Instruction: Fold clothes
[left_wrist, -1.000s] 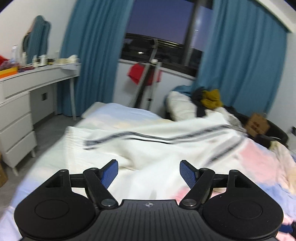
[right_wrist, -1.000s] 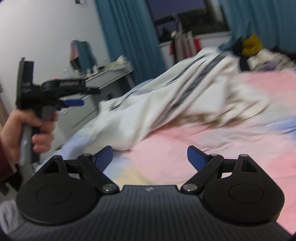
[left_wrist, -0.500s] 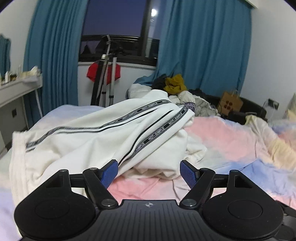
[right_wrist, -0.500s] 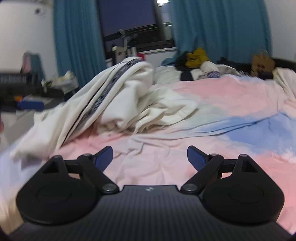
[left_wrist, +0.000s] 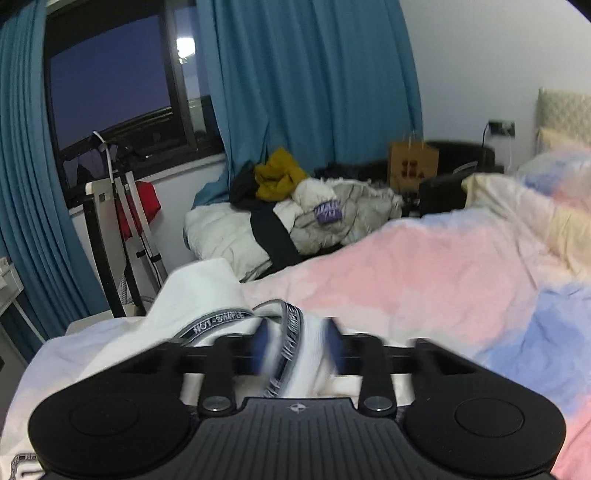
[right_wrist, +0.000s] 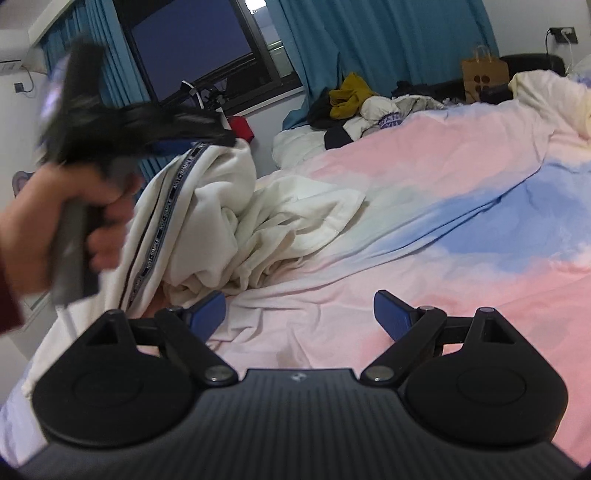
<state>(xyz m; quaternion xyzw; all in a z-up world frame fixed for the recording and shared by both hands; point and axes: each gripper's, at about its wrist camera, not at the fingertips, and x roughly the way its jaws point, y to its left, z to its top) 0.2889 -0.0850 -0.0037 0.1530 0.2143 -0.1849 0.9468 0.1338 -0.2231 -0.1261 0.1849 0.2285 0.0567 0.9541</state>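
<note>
Bed (right_wrist: 424, 192), pastel pink-blue cover, fills both views. Behind it: blue curtains (left_wrist: 314, 92), dark window, a heap of other clothes (left_wrist: 295, 214) by the sill, a paper bag (right_wrist: 484, 74) further right.

Task item: white garment (right_wrist: 229, 221) with a dark lettered stripe. It lies bunched at the left part of the bed. One edge is lifted into a peak; the rest trails down in loose folds onto the cover.

Left gripper (left_wrist: 295, 347): jaws have just been closing, now narrow, with a bunch of the white cloth and its stripe between the blue pads. Pads are motion-blurred, but the cloth looks pinched. Right wrist view agrees: the person's hand (right_wrist: 74, 214) holds the tool high at the garment's peak, fabric hanging from it.

Right gripper (right_wrist: 299, 314): jaws wide, nothing between them. It hovers low over bare cover, just beside the garment's near folds, not touching them.

Step in hand (judgement): taking hold and lifting to spread the garment; no fold made yet, so the task is early.

Next move calls for:
- right gripper to find a second edge or corner among the crumpled folds and pinch it;
- both hands then to draw apart, pull the cloth taut and lay it flat.

Risk: grabbing several layers at once in the crumpled part.
</note>
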